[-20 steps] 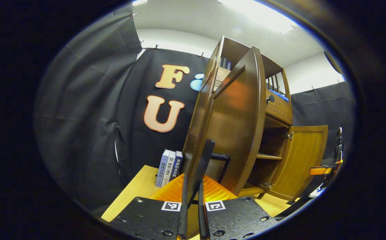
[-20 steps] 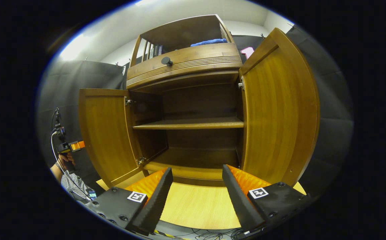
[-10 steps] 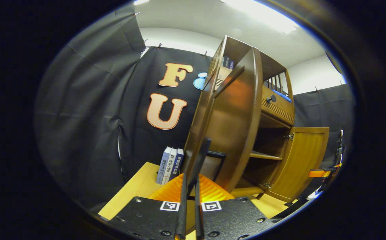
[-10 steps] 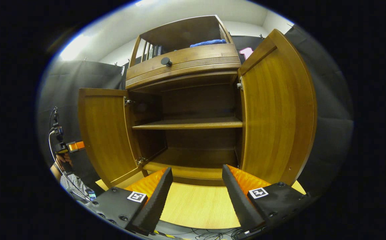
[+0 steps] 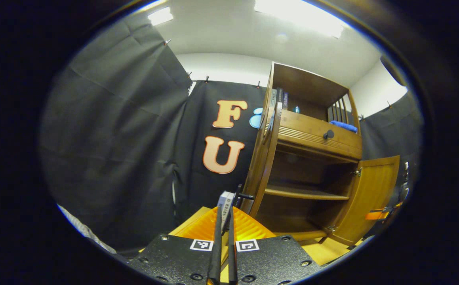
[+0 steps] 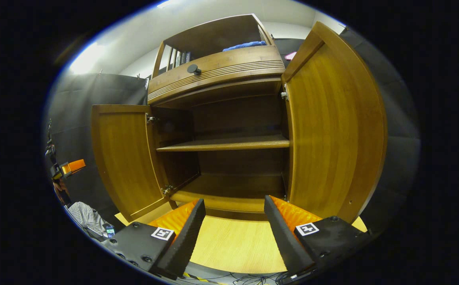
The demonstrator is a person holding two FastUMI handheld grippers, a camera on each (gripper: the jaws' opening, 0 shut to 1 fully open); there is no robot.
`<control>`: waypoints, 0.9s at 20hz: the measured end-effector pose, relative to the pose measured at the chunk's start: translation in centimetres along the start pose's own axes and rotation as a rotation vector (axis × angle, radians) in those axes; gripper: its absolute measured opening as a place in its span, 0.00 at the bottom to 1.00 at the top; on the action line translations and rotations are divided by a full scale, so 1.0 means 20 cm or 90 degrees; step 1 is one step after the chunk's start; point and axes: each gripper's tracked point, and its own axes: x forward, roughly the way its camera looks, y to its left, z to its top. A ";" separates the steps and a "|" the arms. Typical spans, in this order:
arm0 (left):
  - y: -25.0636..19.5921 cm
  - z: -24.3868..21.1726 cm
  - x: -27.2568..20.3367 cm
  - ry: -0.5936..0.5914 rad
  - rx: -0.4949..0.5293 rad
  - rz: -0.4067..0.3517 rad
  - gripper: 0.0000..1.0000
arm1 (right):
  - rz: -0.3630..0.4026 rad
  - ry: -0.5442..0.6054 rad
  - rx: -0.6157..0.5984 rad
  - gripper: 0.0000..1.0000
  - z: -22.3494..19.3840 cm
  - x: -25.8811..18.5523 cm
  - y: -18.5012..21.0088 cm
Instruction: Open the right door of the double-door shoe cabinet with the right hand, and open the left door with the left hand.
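1. Since a second ago the left tongs (image 5: pixel 222 237) have swung the left door (image 5: pixel 268 158) much wider: it then filled the middle of the left gripper view and now shows nearly edge-on at the cabinet's left side.
2. Left tongs: fingers pressed almost together, a thin slit between them. The door's dark handle (image 5: pixel 245 195) sits just past the tips; whether they pinch it cannot be told.
3. Right tongs (image 6: pixel 233 221): spread wide, nothing between the fingers, hanging over the bench (image 6: pixel 233 245) in front of the shoe cabinet (image 6: pixel 229 158).
4. The right gripper view shows both doors open, the left door (image 6: pixel 122 158) and the right door (image 6: pixel 328 134) flanking two bare shelves, and the other tongs' orange finger (image 6: pixel 73 166) far off beyond the left door's outer edge, with a striped sleeve (image 6: pixel 84 211) below.
5. The left gripper view shows books (image 5: pixel 224 204) standing on the bench beside the cabinet, a drawer knob (image 5: pixel 328 134) and a blue cloth (image 5: pixel 344 126) on the top shelf.
6. Open bench lies between the right tongs and the cabinet's bottom edge; the right door's free edge stands close to the right finger.
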 end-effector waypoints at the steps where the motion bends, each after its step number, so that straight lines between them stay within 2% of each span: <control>1: -0.08 0.01 0.00 -0.001 -0.002 -0.005 0.07 | 0.006 -0.001 -0.002 0.96 0.00 0.01 0.01; 5: -0.45 0.00 0.02 -0.003 -0.010 -0.076 0.08 | 0.018 -0.003 -0.022 0.96 -0.01 0.01 0.03; 9: -0.91 0.01 0.10 -0.013 -0.013 -0.186 0.08 | 0.023 -0.007 -0.015 0.96 -0.01 -0.03 0.02; 10: -1.00 0.00 0.12 -0.013 -0.012 -0.209 0.08 | 0.019 -0.012 -0.015 1.00 -0.01 -0.05 0.01; 11: -1.09 -0.03 0.15 -0.011 -0.012 -0.226 0.08 | 0.011 -0.016 -0.017 0.96 0.00 -0.07 -0.01; 13: -1.21 -0.07 0.19 -0.009 -0.020 -0.239 0.08 | -0.007 -0.022 -0.018 0.96 0.00 -0.11 -0.05; 14: -1.26 -0.09 0.20 -0.008 -0.019 -0.245 0.00 | -0.015 -0.024 -0.017 0.96 0.00 -0.13 -0.08; 16: -1.36 -0.12 0.22 -0.014 0.000 -0.249 0.00 | -0.030 -0.026 -0.011 1.00 0.00 -0.16 -0.12; 17: -1.40 -0.14 0.24 -0.010 0.008 -0.256 0.08 | -0.038 -0.027 -0.008 1.00 0.00 -0.18 -0.14; 18: -1.44 -0.16 0.24 -0.006 0.015 -0.265 0.10 | -0.044 -0.028 -0.004 1.00 0.00 -0.20 -0.16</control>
